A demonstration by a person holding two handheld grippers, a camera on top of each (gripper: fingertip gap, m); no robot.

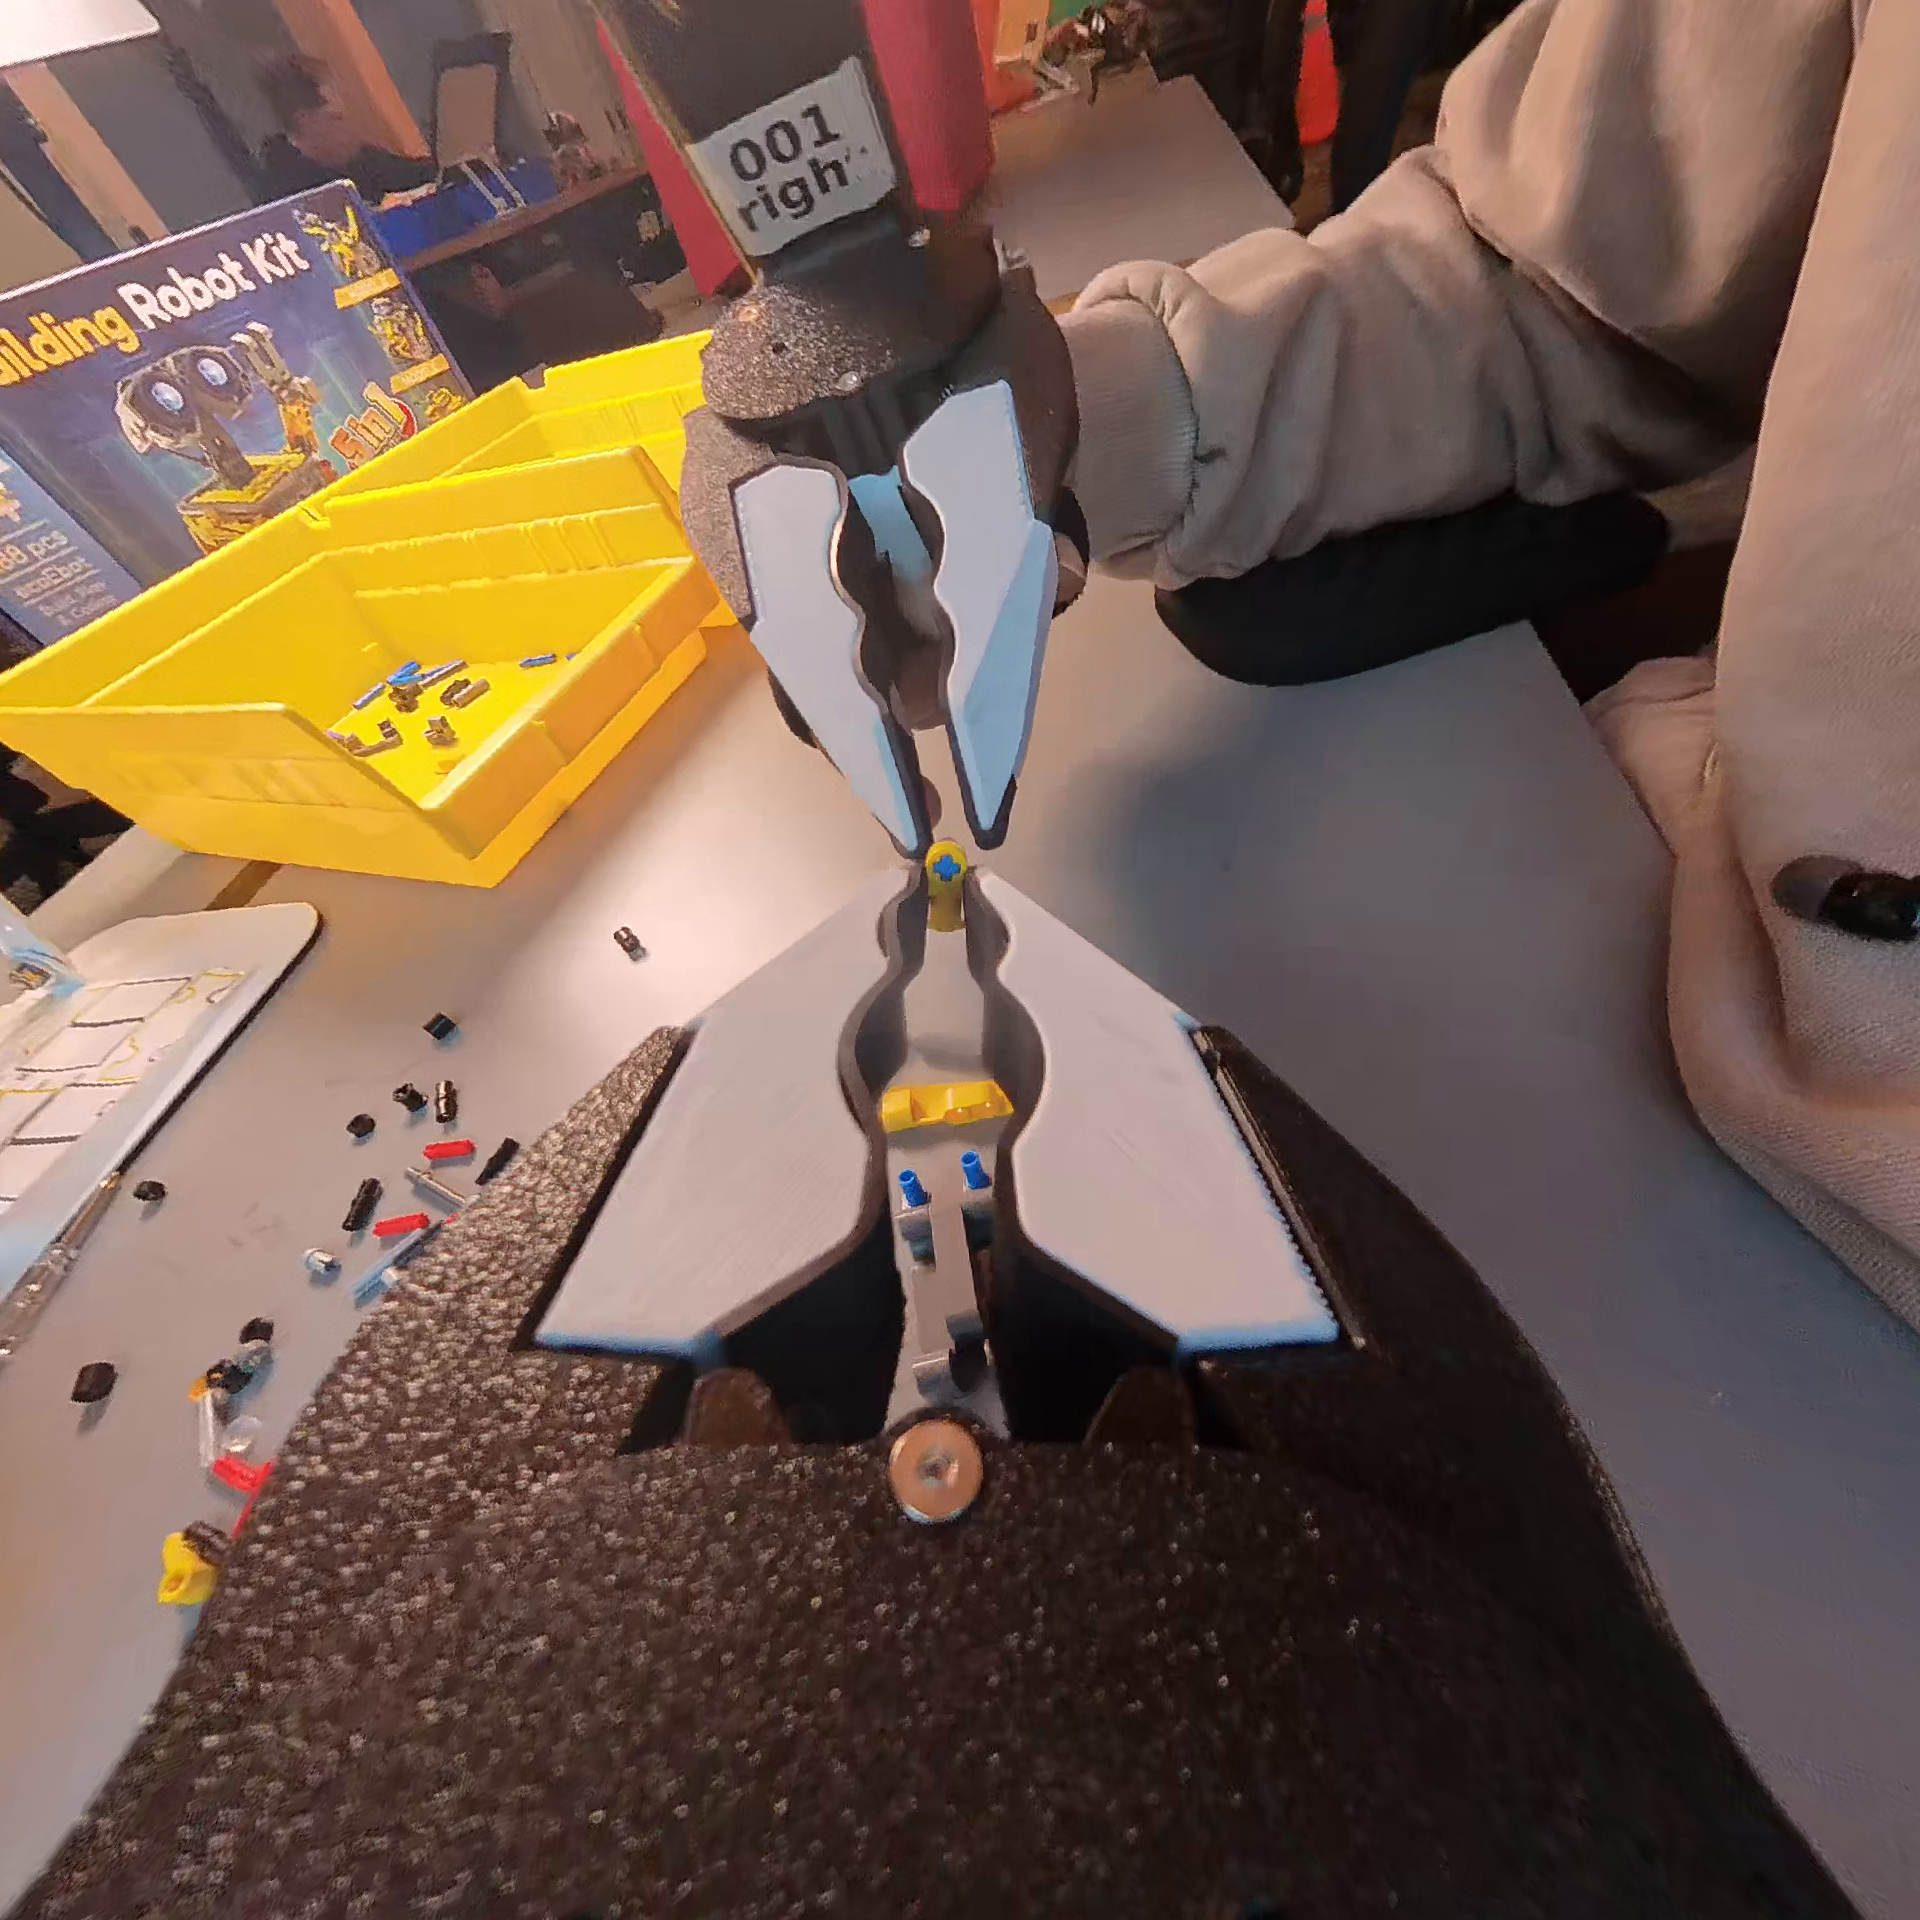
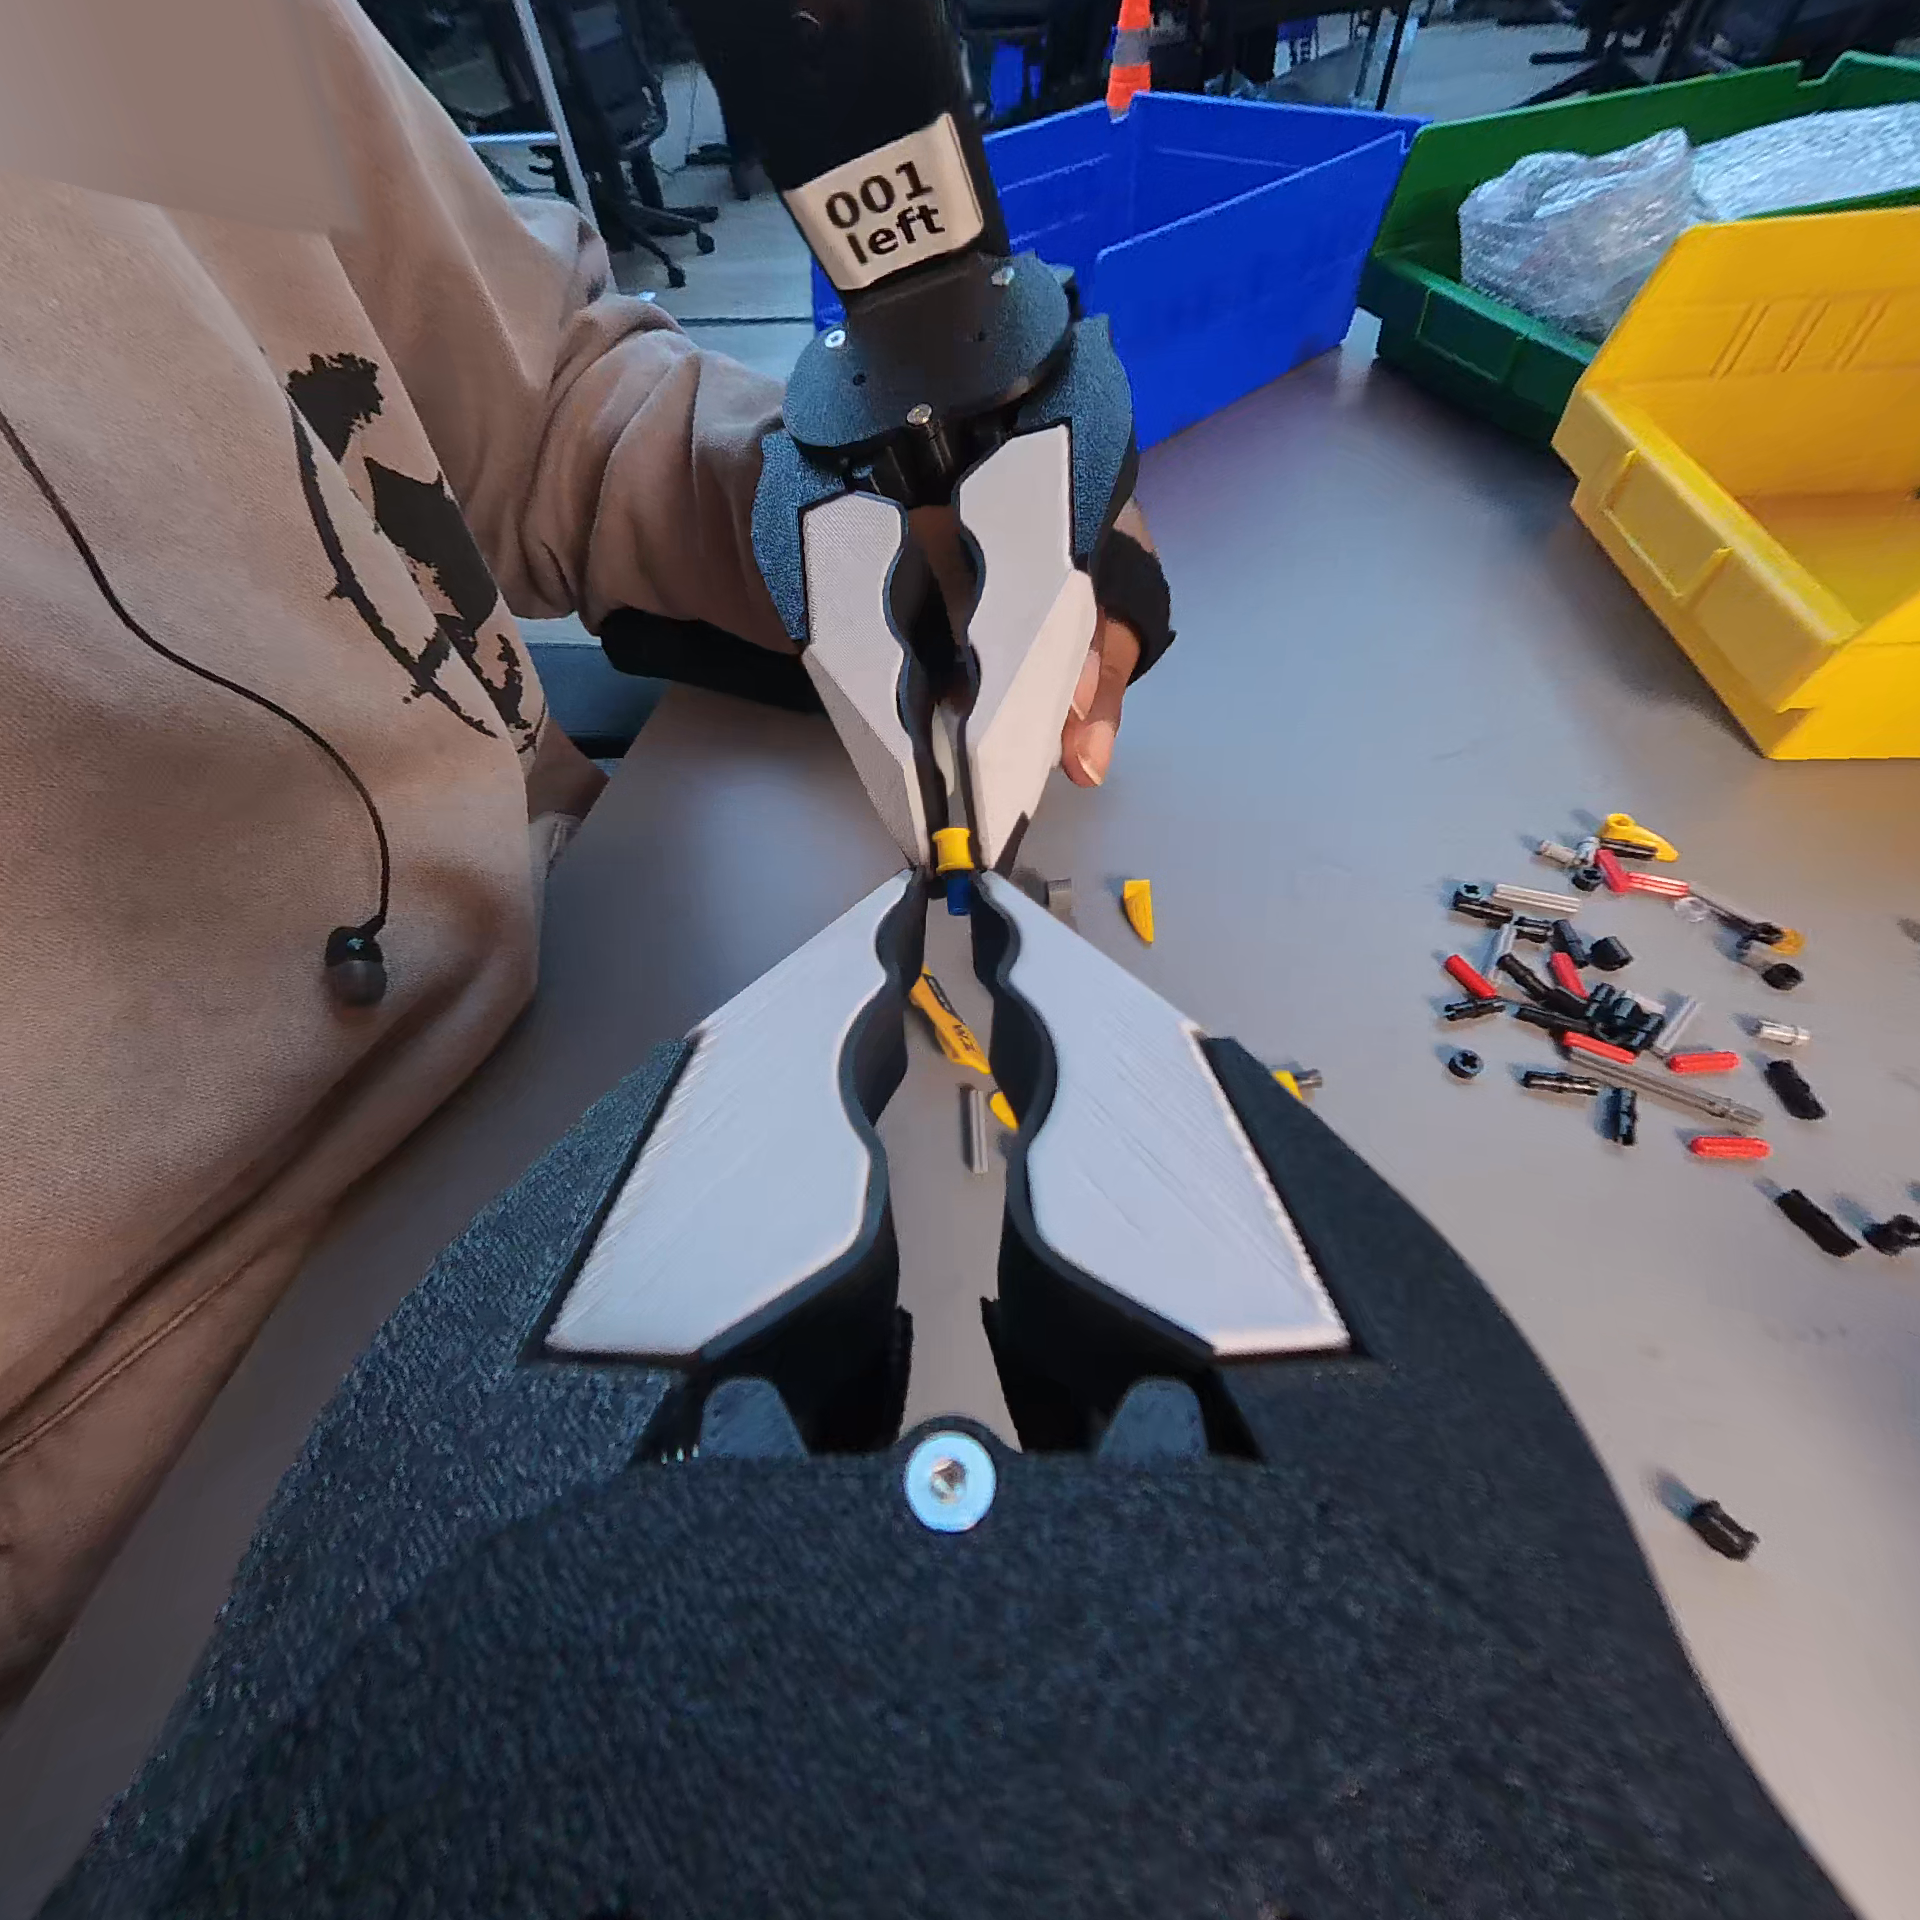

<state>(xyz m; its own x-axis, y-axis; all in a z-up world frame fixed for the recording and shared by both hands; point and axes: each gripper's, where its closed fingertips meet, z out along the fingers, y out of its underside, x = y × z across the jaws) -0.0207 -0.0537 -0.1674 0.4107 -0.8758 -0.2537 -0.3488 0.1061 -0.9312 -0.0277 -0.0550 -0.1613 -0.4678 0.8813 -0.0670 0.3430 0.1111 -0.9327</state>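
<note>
Between two closed tools, one yellow connector hangs.

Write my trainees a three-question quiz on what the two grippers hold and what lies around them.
1. True or false: the left gripper is shut on a yellow piece.
2. What colour is the pin between the right gripper fingertips? A red, B blue, C black.
3. Fill in: the loose pieces lie on the grey ____.
Key: 1 true; 2 B; 3 table.
</note>
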